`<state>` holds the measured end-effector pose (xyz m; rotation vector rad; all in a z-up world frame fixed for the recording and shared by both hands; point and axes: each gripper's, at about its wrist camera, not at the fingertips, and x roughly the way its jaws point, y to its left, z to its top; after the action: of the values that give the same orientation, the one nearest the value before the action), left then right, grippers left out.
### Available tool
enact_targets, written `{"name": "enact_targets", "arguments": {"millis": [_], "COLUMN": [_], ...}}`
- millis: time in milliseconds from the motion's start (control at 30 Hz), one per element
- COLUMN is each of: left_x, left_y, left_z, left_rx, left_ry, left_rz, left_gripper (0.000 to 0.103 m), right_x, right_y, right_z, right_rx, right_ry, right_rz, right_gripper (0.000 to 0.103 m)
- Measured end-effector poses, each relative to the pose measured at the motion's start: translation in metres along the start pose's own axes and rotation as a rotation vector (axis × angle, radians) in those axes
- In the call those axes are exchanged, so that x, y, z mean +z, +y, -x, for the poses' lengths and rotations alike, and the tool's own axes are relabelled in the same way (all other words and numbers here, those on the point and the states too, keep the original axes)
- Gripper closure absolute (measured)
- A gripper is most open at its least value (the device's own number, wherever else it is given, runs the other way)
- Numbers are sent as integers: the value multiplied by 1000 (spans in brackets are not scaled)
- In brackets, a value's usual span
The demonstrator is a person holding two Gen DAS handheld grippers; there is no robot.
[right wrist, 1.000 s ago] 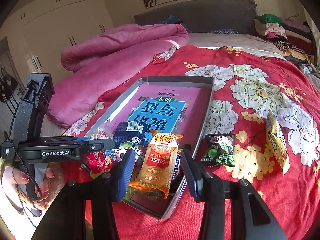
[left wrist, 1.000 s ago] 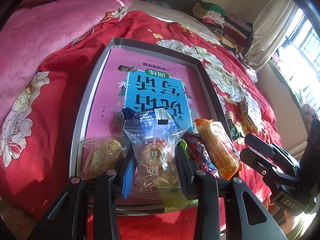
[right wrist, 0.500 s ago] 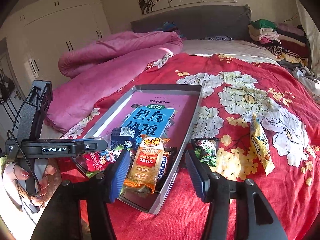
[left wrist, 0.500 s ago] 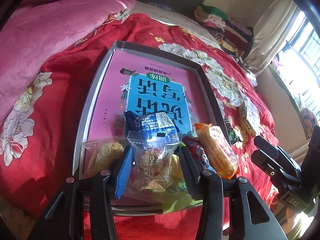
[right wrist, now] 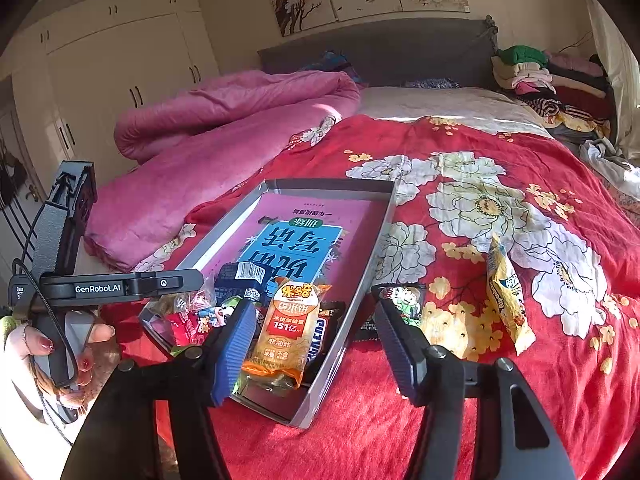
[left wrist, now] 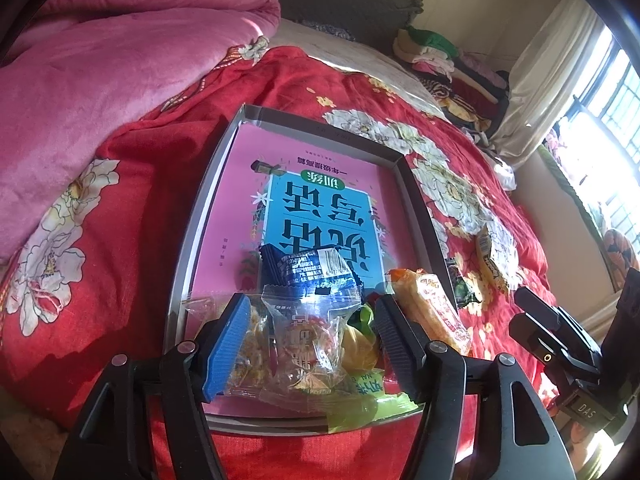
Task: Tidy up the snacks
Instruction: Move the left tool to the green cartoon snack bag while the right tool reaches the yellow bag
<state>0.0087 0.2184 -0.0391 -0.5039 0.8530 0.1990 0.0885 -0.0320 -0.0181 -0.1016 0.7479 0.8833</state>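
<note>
A grey tray (left wrist: 208, 200) (right wrist: 372, 264) lined with a pink and blue book lies on the red floral bedspread. Its near end holds several snacks: a clear cookie pack (left wrist: 306, 340), a dark blue pack (left wrist: 308, 270), an orange rice cracker pack (left wrist: 436, 312) (right wrist: 286, 328). My left gripper (left wrist: 308, 340) is open around the clear cookie pack, jaws apart from it. My right gripper (right wrist: 316, 344) is open and empty above the tray's near right corner. A green pea pack (right wrist: 402, 302) and a yellow pack (right wrist: 506, 292) lie on the bedspread right of the tray.
A pink duvet (right wrist: 224, 128) is heaped left of the tray. Folded clothes (right wrist: 536, 76) are stacked at the bed's far right corner. A window with curtain (left wrist: 560, 80) is on the right. White wardrobes (right wrist: 120, 64) stand behind.
My left gripper opened wider and let go of the clear cookie pack, which now lies in the tray. My right gripper opened and drew back from the orange rice cracker pack.
</note>
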Motion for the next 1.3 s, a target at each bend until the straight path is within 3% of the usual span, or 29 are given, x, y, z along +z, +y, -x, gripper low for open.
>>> {"name": "enact_targets", "arguments": {"millis": [400,633,1033,1300], "left_x": [9,13,11,3], "left_y": [-8,-39,-135,-178], "left_z": [29,38,4,-35], "left_rx": [11,0,-77,-46], "left_ry": [-89,-96,6,111], "left_rz": [9,-42,-189,-278], "left_gripper": [31,31,31,31], "right_x": [3,5,0,-8], "right_y": [-8,-30,-92,-123], "right_z": [14,28,43,32], "right_rx": [-16,-58,-155,-166], "right_ry": [-32,-63,-71,-14], "right_rz": [-3,-23,-84,-127], "right_gripper": [37,37,37,37]}}
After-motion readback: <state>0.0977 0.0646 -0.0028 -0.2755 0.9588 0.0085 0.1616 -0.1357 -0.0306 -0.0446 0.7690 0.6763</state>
